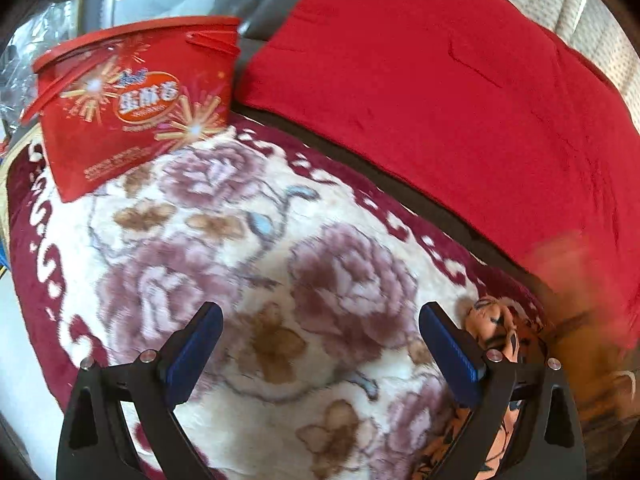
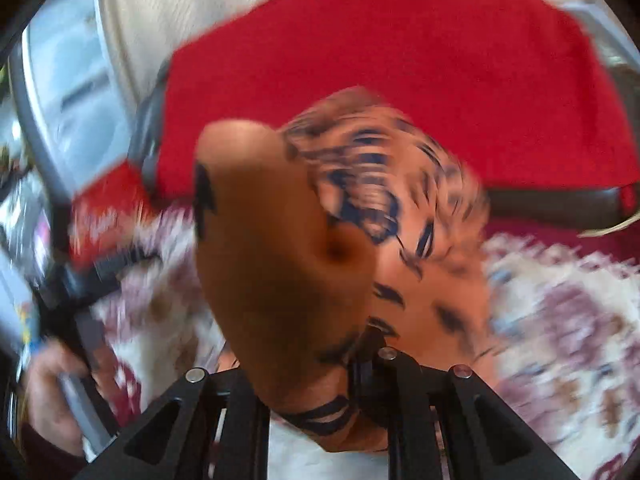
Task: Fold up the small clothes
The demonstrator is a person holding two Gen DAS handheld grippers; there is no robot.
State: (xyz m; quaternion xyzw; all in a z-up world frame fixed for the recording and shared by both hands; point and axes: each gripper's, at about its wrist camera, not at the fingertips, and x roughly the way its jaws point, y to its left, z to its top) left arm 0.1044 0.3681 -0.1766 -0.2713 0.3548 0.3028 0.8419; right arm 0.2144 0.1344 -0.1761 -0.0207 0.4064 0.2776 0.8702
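over the floral blanket (image 1: pixel 224 240), the work looks barely begun: the small orange garment with black tiger stripes (image 2: pixel 320 248) is bunched and lifted, with no flat fold visible anywhere on it, so spreading it out and making every fold appear to be left. in the right wrist view the cloth fills the middle of the picture, blurred, rising from between the right tongs (image 2: pixel 320 404), whose jaws are drawn nearly together and pinch a gathered bit of the fabric; the pads themselves are hidden by it. in the left wrist view the left tongs (image 1: pixel 320 348) stand spread wide with nothing between them, above bare blanket. part of the same garment shows just beside and behind the right-hand finger (image 1: pixel 452 356) there, apart from the pad as far as can be told. a red snack box (image 1: pixel 132 108) sits at the blanket's far edge, and a red cushion (image 1: pixel 440 80) lies beyond.
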